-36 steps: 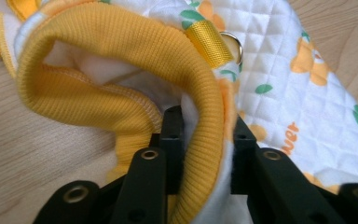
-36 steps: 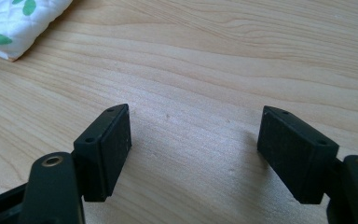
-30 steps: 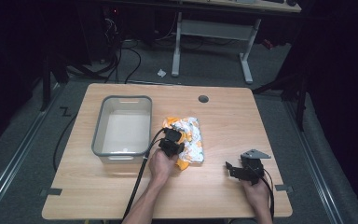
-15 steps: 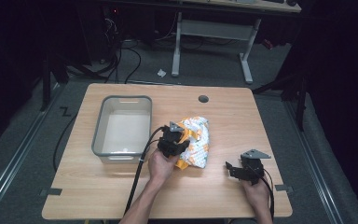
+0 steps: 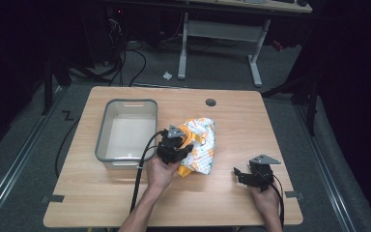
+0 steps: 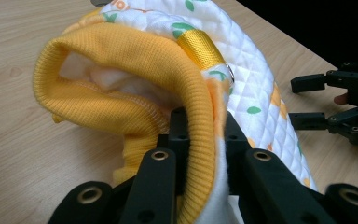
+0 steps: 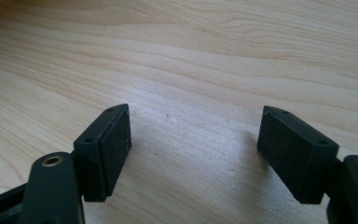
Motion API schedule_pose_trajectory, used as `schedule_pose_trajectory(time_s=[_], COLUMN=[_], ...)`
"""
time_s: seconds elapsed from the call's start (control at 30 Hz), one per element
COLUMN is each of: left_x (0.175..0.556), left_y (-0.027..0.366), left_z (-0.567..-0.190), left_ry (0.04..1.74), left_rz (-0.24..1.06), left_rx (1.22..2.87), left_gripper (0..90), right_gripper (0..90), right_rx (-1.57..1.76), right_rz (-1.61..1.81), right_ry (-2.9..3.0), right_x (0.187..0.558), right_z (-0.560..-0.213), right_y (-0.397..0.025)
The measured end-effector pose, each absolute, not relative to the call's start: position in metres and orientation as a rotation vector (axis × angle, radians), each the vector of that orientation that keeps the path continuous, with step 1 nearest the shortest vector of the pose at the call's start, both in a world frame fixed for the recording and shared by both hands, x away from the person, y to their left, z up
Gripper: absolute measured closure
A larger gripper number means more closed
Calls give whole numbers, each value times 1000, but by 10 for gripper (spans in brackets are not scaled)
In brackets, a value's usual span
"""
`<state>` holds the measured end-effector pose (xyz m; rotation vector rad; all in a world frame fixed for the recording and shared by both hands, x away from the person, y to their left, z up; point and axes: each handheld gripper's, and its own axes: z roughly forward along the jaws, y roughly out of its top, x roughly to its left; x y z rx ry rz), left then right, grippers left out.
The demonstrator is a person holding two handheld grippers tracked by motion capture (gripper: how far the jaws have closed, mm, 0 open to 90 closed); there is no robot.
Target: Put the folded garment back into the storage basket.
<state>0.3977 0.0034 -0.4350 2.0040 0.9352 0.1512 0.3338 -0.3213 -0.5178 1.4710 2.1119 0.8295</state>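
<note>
The quilted garment (image 5: 200, 145) lies bunched on the pale wood-grain table (image 5: 222, 203), just to the right of the grey plastic bin (image 5: 125, 130), which serves here as the landmark; the bin is a rounded-corner rectangle with translucent grey walls and a light floor; the garment is white, stitched in a diamond quilt pattern and printed with small green leaves and orange patches, and it is edged with a thick ribbed yellow-orange knit cuff (image 6: 135, 88) that curls into an open loop; a shiny woven yellow band crosses the quilted cloth near a small metal snap; a few orange letters show at the top edge of the cloth in the left gripper view, too cut off to read; the left gripper (image 5: 174, 147), matte black with brass-ringed screw holes, sits right beside the bin's near right corner, its jaws closed tight on the ribbed cuff and the white fleecy lining; the right gripper (image 5: 245, 175), well to the right of the bin and apart from the garment, rests low over bare table with its flat rectangular pads (image 7: 114, 144) spread wide and nothing between them.
</note>
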Motion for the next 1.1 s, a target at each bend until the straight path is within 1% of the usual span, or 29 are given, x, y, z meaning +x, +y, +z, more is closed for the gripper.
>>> schedule_pose_trajectory(time_s=[0.37, 0.6, 0.83, 1.1], left_x=[394, 394, 391, 388], left_y=[20, 37, 46, 61], left_z=[-419, -413, -409, -398], left_ry=[903, 919, 912, 911], left_rz=[187, 170, 157, 173], left_rx=[1996, 1955, 1954, 1922], left_gripper=[795, 795, 795, 795], right_gripper=[259, 259, 259, 259], right_rx=[1466, 1465, 1465, 1465], right_rz=[828, 828, 829, 830], right_ry=[2113, 2115, 2115, 2115], right_x=[333, 334, 334, 334], right_z=[-518, -518, -518, -518], right_y=[-321, -321, -321, -321])
